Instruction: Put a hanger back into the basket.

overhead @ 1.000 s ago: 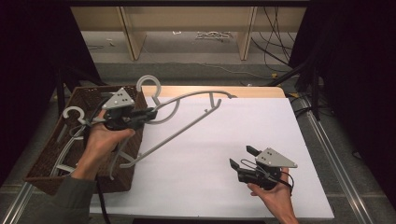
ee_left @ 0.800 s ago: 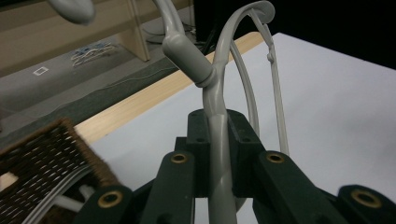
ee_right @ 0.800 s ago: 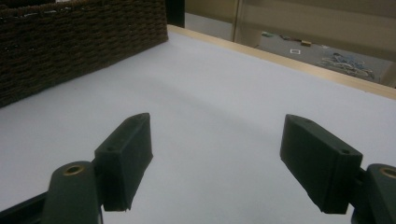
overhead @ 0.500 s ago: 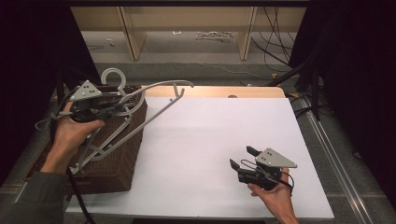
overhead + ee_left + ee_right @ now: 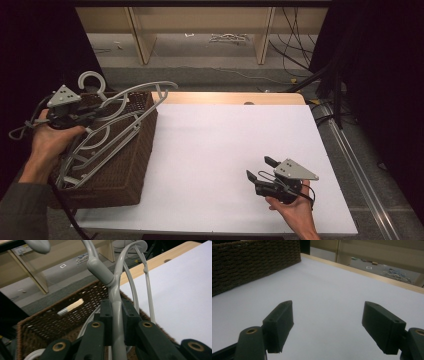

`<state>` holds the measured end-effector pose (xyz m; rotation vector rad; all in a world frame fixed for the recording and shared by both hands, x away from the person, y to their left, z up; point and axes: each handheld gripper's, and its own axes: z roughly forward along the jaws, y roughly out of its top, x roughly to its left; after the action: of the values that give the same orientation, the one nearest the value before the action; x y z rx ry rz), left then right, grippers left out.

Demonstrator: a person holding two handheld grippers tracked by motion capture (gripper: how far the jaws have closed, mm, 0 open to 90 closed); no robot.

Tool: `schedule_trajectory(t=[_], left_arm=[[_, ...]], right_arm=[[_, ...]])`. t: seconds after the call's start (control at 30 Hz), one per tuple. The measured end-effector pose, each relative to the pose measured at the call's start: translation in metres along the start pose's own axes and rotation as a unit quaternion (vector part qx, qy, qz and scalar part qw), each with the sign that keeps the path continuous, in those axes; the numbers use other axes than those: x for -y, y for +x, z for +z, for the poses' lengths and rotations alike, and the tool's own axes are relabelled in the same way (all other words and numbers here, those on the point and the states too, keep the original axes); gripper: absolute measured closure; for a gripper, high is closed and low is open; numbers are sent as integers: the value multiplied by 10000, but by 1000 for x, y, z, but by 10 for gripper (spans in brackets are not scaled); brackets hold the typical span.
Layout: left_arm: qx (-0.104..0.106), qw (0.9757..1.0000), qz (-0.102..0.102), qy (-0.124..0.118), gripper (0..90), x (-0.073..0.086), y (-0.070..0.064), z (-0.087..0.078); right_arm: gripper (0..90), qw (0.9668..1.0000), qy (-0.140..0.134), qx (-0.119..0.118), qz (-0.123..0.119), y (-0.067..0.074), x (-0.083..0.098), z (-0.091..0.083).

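Hanger (image 5: 131,106) overhangs basket (image 5: 120,170) rim.

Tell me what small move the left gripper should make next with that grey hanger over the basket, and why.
Probably lower it a little and then open. The left gripper is shut on the grey hanger near its neck, and the hanger hangs tilted over the wicker basket, one end past the rim. The right gripper sits open and apart on the white table.

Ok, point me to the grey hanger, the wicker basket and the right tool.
hanger (image 5: 116,315), left gripper view, its neck between the jaws
basket (image 5: 132,160), high view, its right wall
right tool (image 5: 261,170), high view, between its fingertips
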<state>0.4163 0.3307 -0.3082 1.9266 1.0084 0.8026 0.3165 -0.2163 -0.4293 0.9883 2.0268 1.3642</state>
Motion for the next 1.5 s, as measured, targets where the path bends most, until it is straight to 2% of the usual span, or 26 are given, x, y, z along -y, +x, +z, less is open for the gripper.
schedule_trajectory(t=[0.07,0.13,0.17,0.2,0.33,0.4,0.43,0.47,0.57,0.63,0.67,1.0,1.07,1.1,1.17,1.23,1.33,1.5], left_arm=[[-109,9999,7,62,812,5,9,0],[-179,9997,50,126,812,9,15,-1],[-208,9997,32,139,812,11,18,-1],[-216,9996,40,159,812,13,20,-1],[-328,9992,73,233,812,18,29,-1],[-378,9990,41,252,813,20,30,-1],[-450,9984,117,311,813,23,35,-2],[-474,9983,119,317,813,24,37,-2],[-512,9980,100,367,813,27,41,-2],[-557,9978,6,352,813,31,47,-3],[-577,9977,2,360,813,32,48,-4],[-595,9969,58,516,813,46,57,-8],[-595,9964,108,589,813,50,59,-8],[-589,9965,73,588,812,52,59,-6],[-581,9960,105,664,812,56,60,-5],[-535,9964,124,642,812,59,60,-3],[-469,9946,349,863,811,56,60,-1],[-450,9926,431,1041,809,57,56,9]], right_arm=[[262,9999,-5,52,-98,-2,0,-1],[262,9999,32,76,-95,-2,0,-2],[262,10000,41,67,-10,-1,0,-2],[262,9999,0,94,-74,-3,0,-2],[262,9999,36,86,-87,-3,1,-3],[262,9999,38,87,-82,-3,1,-4],[262,9999,87,71,-3,-2,1,-5],[262,9999,2,112,-86,-4,1,-5],[262,9999,46,103,-5,-3,2,-5],[262,9999,2,133,-72,-4,2,-4],[262,9999,87,78,-11,-3,2,-5],[262,9999,103,75,-4,-3,2,-5],[262,9999,92,59,-4,-3,2,-5],[262,9999,39,117,-95,-5,3,-4],[262,9999,39,132,-75,-5,3,-4],[262,9999,59,106,-75,-5,3,-5],[262,9999,131,72,-13,-4,3,-4],[262,9999,138,70,-29,-3,3,-4]])
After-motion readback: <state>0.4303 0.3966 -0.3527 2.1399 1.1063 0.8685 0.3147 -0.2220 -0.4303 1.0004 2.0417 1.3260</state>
